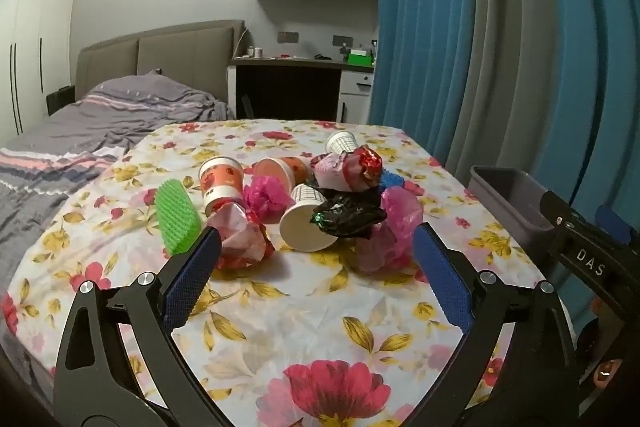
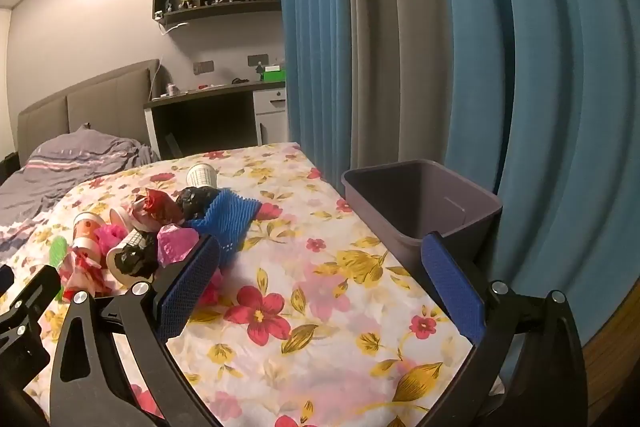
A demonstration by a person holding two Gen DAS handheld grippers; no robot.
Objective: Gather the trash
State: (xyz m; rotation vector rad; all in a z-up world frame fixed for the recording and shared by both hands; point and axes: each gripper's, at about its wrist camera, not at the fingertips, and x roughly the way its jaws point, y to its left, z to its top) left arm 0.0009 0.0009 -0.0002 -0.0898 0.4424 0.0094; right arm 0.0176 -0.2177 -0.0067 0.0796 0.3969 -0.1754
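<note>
A heap of trash lies on the flowered tablecloth (image 1: 304, 311): paper cups (image 1: 222, 183), one tipped white cup (image 1: 306, 225), pink bags (image 1: 266, 197), a black bag (image 1: 350, 215), a crumpled wrapper (image 1: 240, 237), a green foam net (image 1: 176, 219) and a blue foam net (image 2: 228, 217). My left gripper (image 1: 318, 251) stands open just in front of the heap, nothing between its fingers. My right gripper (image 2: 320, 263) is open over bare cloth, between the heap and the grey bin (image 2: 420, 203) at the table's right edge. The bin looks empty.
Blue and grey curtains (image 2: 460, 47) hang close behind the bin. A bed (image 1: 80, 131) runs along the table's left side. A desk (image 1: 296, 67) and wall shelf stand at the back. The right gripper's body (image 1: 588, 247) shows at the left view's right edge.
</note>
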